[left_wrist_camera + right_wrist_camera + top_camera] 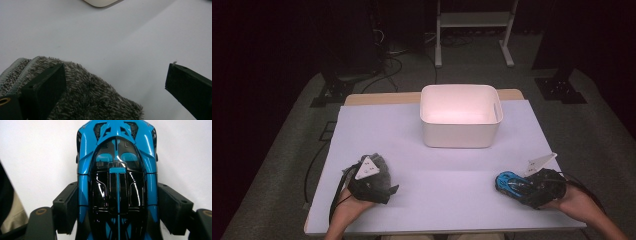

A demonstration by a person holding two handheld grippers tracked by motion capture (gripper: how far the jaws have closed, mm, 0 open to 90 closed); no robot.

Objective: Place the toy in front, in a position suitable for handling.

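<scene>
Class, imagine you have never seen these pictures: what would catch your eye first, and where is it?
The bright blue toy car stands out first, at the table's near right, gripped between the right tongs. Next comes the white bin, glowing at the far middle of the table. At the near left, the open left tongs sit over a fuzzy grey cloth.

Toy car (117,182): glossy blue-black plastic. Cloth (87,95): shaggy grey terry, rough. Bin (460,131): smooth white plastic. Worktop (447,180): matt white. Claw pads: matt black.
</scene>
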